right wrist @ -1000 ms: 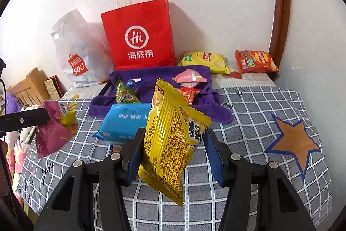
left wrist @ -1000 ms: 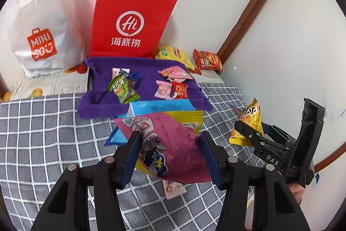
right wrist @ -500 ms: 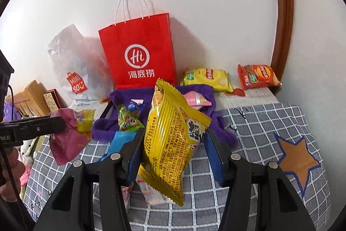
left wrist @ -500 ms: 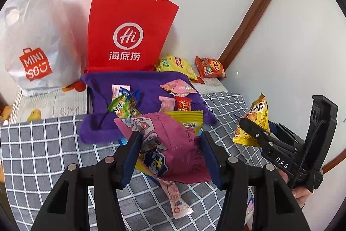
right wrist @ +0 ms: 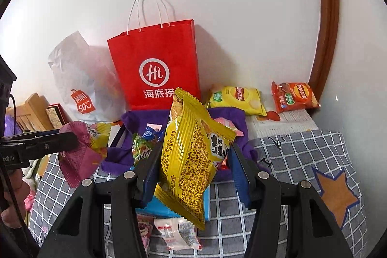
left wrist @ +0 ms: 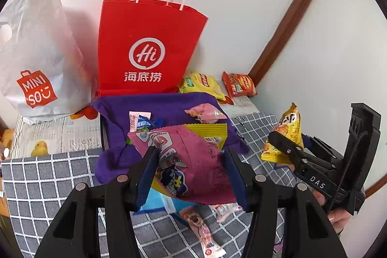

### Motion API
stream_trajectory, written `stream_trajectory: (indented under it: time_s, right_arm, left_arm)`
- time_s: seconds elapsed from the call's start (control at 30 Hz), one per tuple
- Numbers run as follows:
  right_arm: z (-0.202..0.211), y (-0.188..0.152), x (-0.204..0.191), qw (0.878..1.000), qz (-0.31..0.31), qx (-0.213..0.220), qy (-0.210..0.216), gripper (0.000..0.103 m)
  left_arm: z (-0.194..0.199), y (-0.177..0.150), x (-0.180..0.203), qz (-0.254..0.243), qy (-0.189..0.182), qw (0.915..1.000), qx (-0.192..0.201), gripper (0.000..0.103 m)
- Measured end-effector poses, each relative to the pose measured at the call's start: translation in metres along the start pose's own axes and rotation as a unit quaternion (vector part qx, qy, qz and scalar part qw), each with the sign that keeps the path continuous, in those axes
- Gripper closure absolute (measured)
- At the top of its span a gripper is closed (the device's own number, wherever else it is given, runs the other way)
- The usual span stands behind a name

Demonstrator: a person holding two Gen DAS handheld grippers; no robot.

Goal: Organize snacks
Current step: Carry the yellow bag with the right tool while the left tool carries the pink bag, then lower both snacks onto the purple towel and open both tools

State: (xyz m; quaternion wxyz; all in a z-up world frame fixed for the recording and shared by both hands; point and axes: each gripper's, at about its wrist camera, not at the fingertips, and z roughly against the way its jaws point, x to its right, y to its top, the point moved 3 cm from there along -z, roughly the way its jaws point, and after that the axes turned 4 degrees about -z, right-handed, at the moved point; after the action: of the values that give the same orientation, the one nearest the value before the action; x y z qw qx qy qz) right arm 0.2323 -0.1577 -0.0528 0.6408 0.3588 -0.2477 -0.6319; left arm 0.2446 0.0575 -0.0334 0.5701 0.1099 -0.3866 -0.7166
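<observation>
My left gripper (left wrist: 191,168) is shut on a pink snack packet (left wrist: 193,161) with a yellow packet (left wrist: 208,132) behind it, held above the checked cloth. My right gripper (right wrist: 193,166) is shut on a yellow snack packet (right wrist: 191,154), also held up. Each gripper shows in the other's view: the right gripper (left wrist: 290,149) at the right, the left gripper (right wrist: 60,139) at the left. A purple cloth (left wrist: 164,105) behind holds several small snacks. A red paper bag (left wrist: 147,47) stands upright against the wall.
A white MINISO plastic bag (left wrist: 36,64) stands left of the red bag. A yellow chip bag (right wrist: 237,100) and an orange chip bag (right wrist: 295,96) lie by the wall. A blue packet (right wrist: 157,207) and small wrapped sweets (left wrist: 203,229) lie on the checked cloth (right wrist: 302,156).
Both grippers have risen and drawn back with their packets. More of the cloth and the small sweets below has come into view.
</observation>
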Motion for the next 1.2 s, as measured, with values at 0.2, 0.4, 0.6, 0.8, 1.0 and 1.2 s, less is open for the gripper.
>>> stream_trajectory:
  time_s: [0.2,0.4,0.6,0.8,1.0,1.2]
  right_arm:
    - [-0.020,0.020,0.001,1.000,0.010,-0.003,0.004,0.049]
    - [-0.051,0.037,0.001,0.999,0.013,-0.020,0.021,0.049]
    - [-0.086,0.047,-0.001,0.998,0.025,-0.039,0.035,0.049]
    - [-0.121,0.053,-0.003,0.996,0.027,-0.064,0.058,0.049]
    - [-0.156,0.043,-0.001,0.991,0.048,-0.106,0.062,0.049]
    - [-0.183,0.027,0.008,0.985,0.058,-0.150,0.067,0.049]
  left_arm:
    - [-0.013,0.017,-0.020,0.017,0.016,0.9997,0.003,0.049]
    - [-0.030,0.033,-0.039,0.036,0.019,0.9992,0.001,0.049]
    - [-0.054,0.048,-0.049,0.045,0.024,0.9987,-0.004,0.049]
    - [-0.082,0.062,-0.055,0.052,0.013,0.9985,-0.015,0.049]
    - [-0.119,0.069,-0.055,0.052,0.007,0.9978,-0.042,0.049]
    - [-0.145,0.060,-0.059,0.056,0.006,0.9960,-0.069,0.049]
